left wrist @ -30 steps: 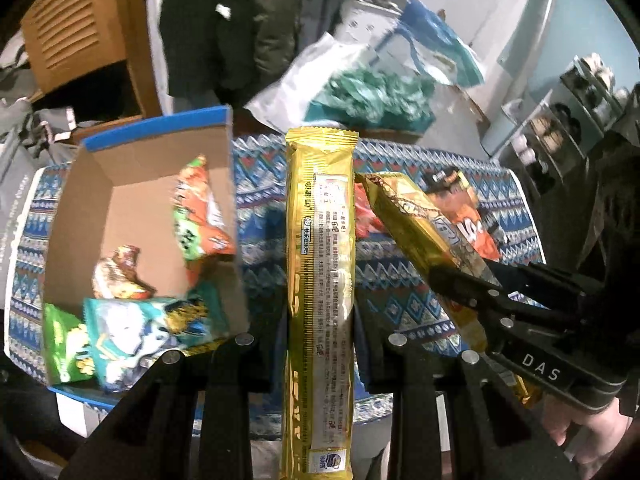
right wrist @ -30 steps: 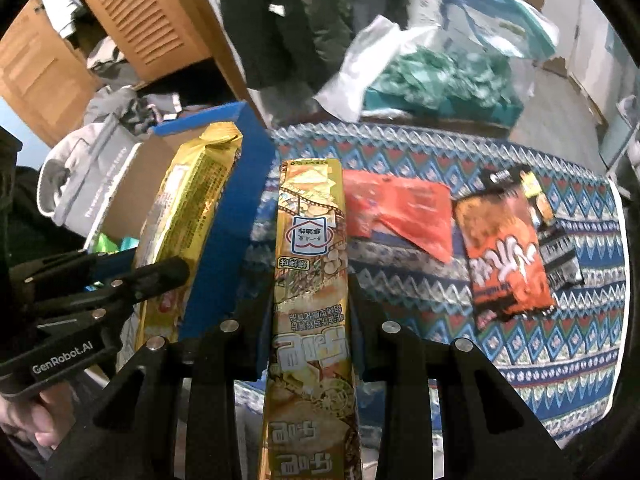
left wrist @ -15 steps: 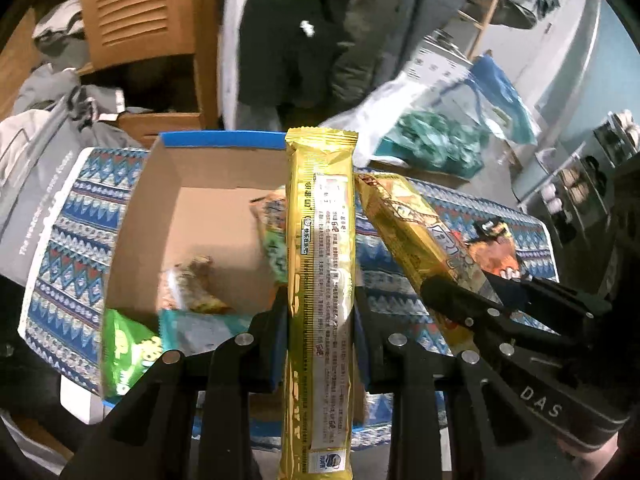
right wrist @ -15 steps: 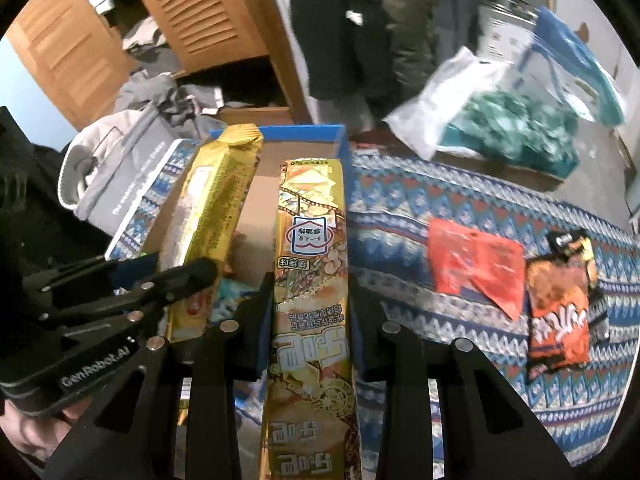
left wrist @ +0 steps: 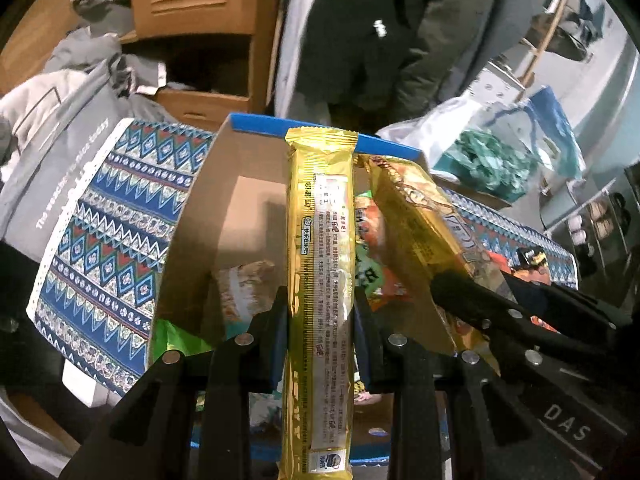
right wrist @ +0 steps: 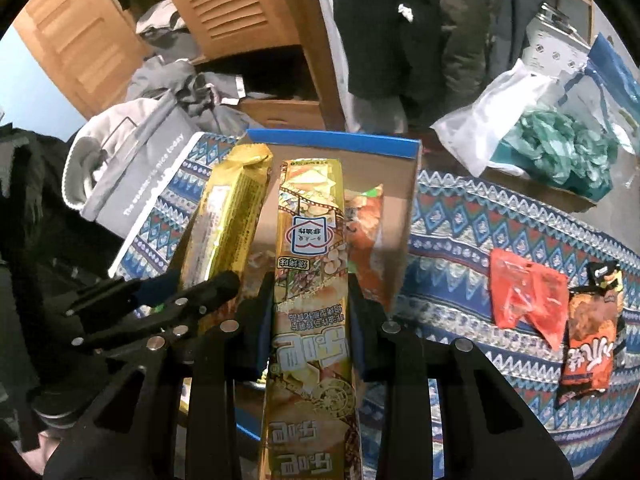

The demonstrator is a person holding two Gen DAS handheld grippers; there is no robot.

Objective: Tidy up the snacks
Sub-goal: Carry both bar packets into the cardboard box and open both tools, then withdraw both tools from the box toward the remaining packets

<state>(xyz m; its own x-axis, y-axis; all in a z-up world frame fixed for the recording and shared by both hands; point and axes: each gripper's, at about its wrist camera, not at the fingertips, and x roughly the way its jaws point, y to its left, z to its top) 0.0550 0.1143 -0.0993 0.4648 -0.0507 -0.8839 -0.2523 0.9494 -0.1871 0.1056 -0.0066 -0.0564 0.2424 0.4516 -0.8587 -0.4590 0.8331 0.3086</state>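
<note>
My left gripper [left wrist: 320, 312] is shut on a long plain gold snack pack [left wrist: 322, 240], held above an open cardboard box with a blue rim [left wrist: 256, 124]. My right gripper [right wrist: 310, 304] is shut on a gold pack printed with snack pictures [right wrist: 310, 248], also over the box [right wrist: 332, 140]. Each view shows the other gripper and its pack beside it: the right gripper [left wrist: 472, 300] at the right, the left gripper [right wrist: 188, 292] at the left. Inside the box lie several snack bags, among them an orange-green bag [right wrist: 364, 232] and a green bag [left wrist: 172, 340].
The box stands on a blue patterned tablecloth [right wrist: 460, 240]. A red bag [right wrist: 524, 296] and an orange-black bag [right wrist: 592, 328] lie on the cloth at right. A grey tote [left wrist: 60, 160], a wooden cabinet [right wrist: 240, 12], hanging dark coats and a plastic bag with green contents [right wrist: 560, 140] sit behind.
Both grippers have carried their gold packs leftward across the table, from beside the box's right wall to above its open inside. The loose bags now sit farther right.
</note>
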